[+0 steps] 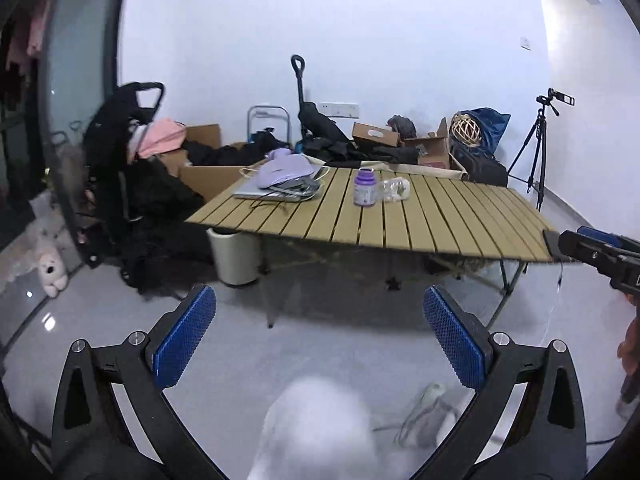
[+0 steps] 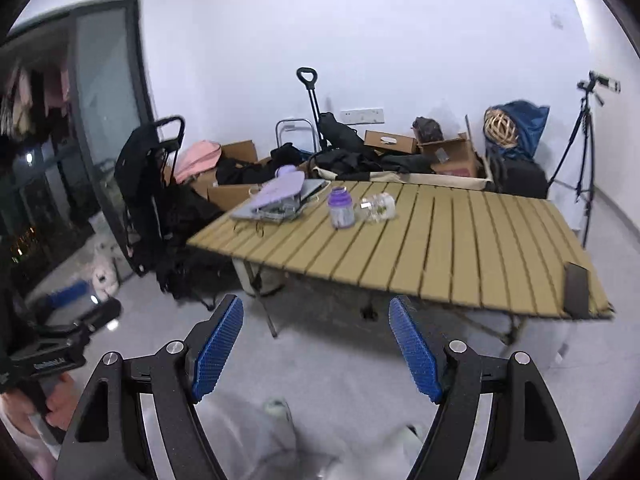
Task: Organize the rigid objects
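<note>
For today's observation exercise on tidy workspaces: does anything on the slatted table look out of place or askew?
Yes. The clear jar lies tipped on its side beside the upright purple-lidded jar. A dark phone sits at the table's near right corner, close to the edge. Nothing looks spilled.

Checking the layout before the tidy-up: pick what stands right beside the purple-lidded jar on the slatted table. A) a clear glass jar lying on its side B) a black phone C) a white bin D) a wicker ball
A: the clear glass jar lies next to the purple-lidded jar mid-table, seemingly on its side; both grippers hang open, short of the table.
</note>
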### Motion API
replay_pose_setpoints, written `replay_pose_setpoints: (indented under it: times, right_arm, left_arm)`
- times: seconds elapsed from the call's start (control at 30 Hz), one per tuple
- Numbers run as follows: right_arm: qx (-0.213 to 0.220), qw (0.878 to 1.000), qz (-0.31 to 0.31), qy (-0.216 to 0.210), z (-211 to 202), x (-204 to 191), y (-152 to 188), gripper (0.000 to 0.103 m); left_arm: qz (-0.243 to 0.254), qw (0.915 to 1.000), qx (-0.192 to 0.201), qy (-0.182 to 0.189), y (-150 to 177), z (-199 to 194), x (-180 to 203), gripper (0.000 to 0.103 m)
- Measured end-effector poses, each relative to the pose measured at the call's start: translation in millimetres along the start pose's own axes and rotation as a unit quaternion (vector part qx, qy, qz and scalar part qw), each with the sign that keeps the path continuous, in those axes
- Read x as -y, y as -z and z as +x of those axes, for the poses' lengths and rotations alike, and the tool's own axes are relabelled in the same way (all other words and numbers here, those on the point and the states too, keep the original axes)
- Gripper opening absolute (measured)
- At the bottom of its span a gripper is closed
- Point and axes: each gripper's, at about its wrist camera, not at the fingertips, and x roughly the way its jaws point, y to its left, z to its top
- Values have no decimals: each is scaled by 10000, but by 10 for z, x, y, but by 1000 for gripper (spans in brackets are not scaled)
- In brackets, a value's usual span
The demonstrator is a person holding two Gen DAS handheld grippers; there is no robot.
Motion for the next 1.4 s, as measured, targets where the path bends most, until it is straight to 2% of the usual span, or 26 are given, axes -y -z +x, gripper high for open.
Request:
replay_pose_setpoints:
  times: [0.1,0.2,0.3,0.37,0.43,0.5,0.53,0.57,0.7,1.0,1.4]
  right_arm:
    - [-13,9996,-265,85,-399,-271,448,81]
    - [-82,9986,-521,-81,-742,-525,830,81]
    - [110,9967,-804,-17,-1102,-784,1167,81]
    - [193,9970,-739,-85,-1336,-917,1328,81]
    - [371,9979,-532,-52,-1577,-1041,1481,81]
    - [616,9972,-418,62,-1776,-1169,1611,82]
    - [725,9966,-388,106,-1861,-1250,1659,84]
    - [774,9960,-435,91,-1921,-1323,1681,87]
    - [901,9931,-746,34,-2012,-1471,1617,87]
    - [697,9966,-402,-164,-1874,-1349,1624,87]
    - [736,9961,-452,-156,-1885,-1396,1629,87]
  left_arm:
    - [51,9998,188,-7,358,-463,-32,103]
    - [-89,9992,386,10,606,-869,-146,103]
    - [-277,9980,562,40,805,-1237,-265,103]
    - [-248,9972,685,-161,896,-1452,-308,103]
    - [-461,9959,690,-365,992,-1599,-361,103]
    - [-655,9943,829,-171,1043,-1726,-420,103]
    - [-580,9944,876,-98,1034,-1763,-431,103]
    - [-507,9948,876,-88,1012,-1779,-430,103]
    - [-478,9935,1028,38,1055,-1907,-373,103]
    - [-449,9948,912,89,1105,-1923,-347,103]
    - [-346,9948,951,115,1104,-1975,-325,103]
